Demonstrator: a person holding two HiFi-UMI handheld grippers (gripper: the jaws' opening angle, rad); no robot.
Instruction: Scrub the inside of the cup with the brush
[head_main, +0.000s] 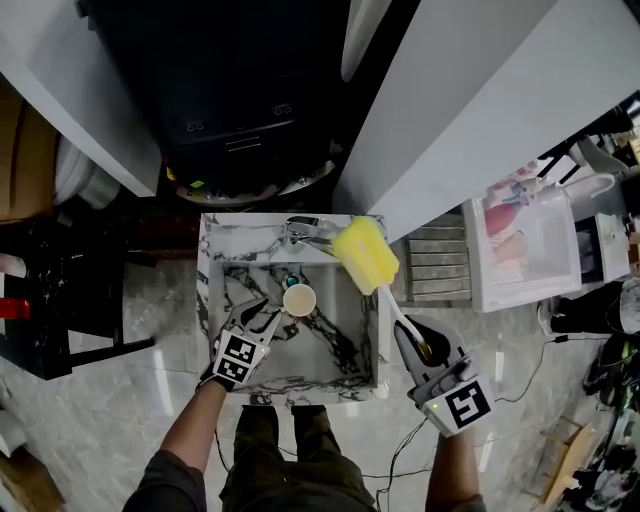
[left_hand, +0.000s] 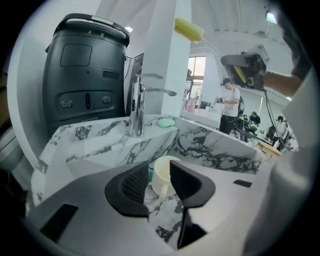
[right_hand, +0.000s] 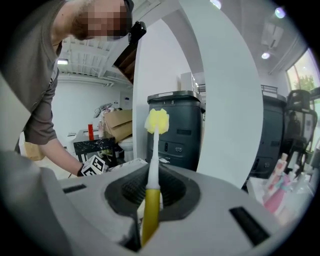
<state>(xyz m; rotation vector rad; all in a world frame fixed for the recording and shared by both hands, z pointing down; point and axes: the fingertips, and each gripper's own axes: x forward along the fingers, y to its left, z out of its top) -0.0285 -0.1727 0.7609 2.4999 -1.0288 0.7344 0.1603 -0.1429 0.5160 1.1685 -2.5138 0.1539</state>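
Right now the cup (head_main: 300, 299) stands upright mid-sink (head_main: 214, 250), at two o'clock from the left gripper (head_main: 258, 318), whose jaws are parted and clear of it. The right gripper (head_main: 412, 342) clamps the brush (head_main: 368, 258) handle, its sponge head at eleven o'clock.

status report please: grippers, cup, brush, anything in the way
Left hand-held gripper open, cream handled cup just beyond its jaws. Right hand-held gripper shut on yellow sponge brush, held outside the cup. Cup upright in marbled sink, mouth unobstructed.

No legible words, brands or numbers. Left cube (head_main: 238, 358) and right cube (head_main: 462, 404) show only black-white square code patterns. Dark bin (left_hand: 82, 75) markings too blurred.
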